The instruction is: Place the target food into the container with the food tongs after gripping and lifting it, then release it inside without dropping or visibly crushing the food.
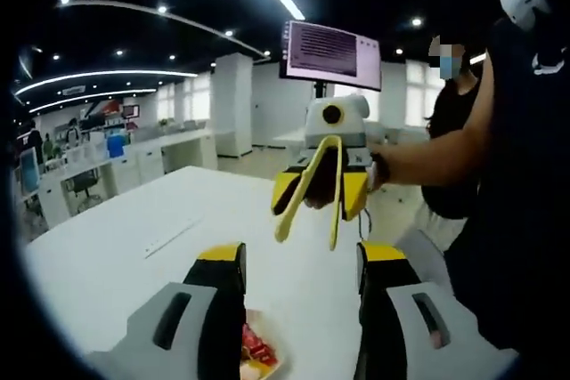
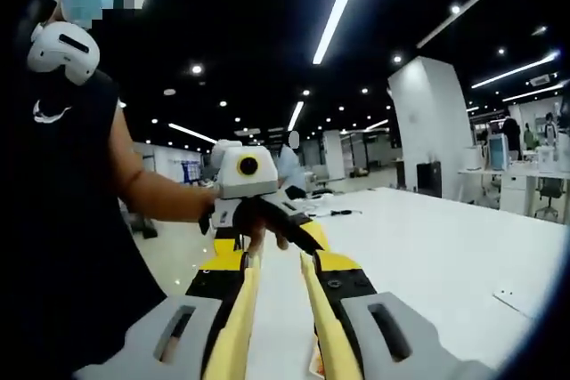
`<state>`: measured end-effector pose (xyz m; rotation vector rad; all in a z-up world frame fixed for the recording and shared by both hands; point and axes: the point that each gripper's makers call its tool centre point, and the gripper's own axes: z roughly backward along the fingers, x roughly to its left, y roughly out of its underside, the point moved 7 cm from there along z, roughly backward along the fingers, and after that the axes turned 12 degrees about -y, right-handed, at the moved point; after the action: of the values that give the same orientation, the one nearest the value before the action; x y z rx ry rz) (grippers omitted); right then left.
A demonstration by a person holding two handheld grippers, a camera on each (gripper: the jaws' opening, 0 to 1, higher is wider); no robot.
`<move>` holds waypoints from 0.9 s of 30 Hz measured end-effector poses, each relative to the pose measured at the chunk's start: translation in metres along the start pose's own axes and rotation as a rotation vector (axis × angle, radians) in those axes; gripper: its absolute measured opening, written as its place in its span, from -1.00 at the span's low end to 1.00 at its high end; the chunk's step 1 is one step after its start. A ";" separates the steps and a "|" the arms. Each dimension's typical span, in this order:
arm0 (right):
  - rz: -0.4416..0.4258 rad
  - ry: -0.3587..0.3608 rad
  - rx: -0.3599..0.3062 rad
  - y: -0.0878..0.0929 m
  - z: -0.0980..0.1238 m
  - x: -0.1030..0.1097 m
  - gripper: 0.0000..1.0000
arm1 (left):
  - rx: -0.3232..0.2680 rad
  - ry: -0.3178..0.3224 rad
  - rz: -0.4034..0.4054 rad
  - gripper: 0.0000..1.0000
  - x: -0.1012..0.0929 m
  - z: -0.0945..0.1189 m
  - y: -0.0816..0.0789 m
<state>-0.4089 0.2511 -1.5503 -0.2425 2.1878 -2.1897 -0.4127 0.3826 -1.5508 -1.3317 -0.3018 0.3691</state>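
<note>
Yellow food tongs point(image 2: 276, 318) sit pinched between the right gripper point(image 1: 321, 193)'s fingers point(image 2: 343, 287), while the left gripper point(image 1: 303, 264)'s fingers point(image 1: 223, 282) stand spread and bare above the white tabletop point(image 1: 134, 255), with red food point(image 1: 254, 349) on a plate point(image 1: 276, 364) just beyond their tips.

Yellow plastic food tongs point(image 1: 310, 191) clamped in the right gripper point(image 1: 322, 186), arms parted, tips pointing down, held in the air above the white counter point(image 1: 107, 264), red and yellow food pieces point(image 1: 256, 350) lying on the counter, below the tongs
</note>
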 end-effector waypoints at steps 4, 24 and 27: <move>-0.012 -0.005 -0.013 0.001 0.002 0.003 -0.45 | 0.007 0.008 -0.014 -0.29 -0.003 -0.005 -0.001; -0.063 0.043 -0.033 0.005 0.017 0.000 -0.39 | 0.054 0.006 -0.064 -0.95 -0.007 -0.001 -0.004; -0.056 0.056 -0.028 0.004 0.024 0.001 -0.43 | 0.049 0.001 -0.068 -0.97 -0.003 0.004 -0.005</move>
<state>-0.4074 0.2268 -1.5541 -0.2500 2.2694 -2.2220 -0.4172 0.3839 -1.5449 -1.2699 -0.3343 0.3169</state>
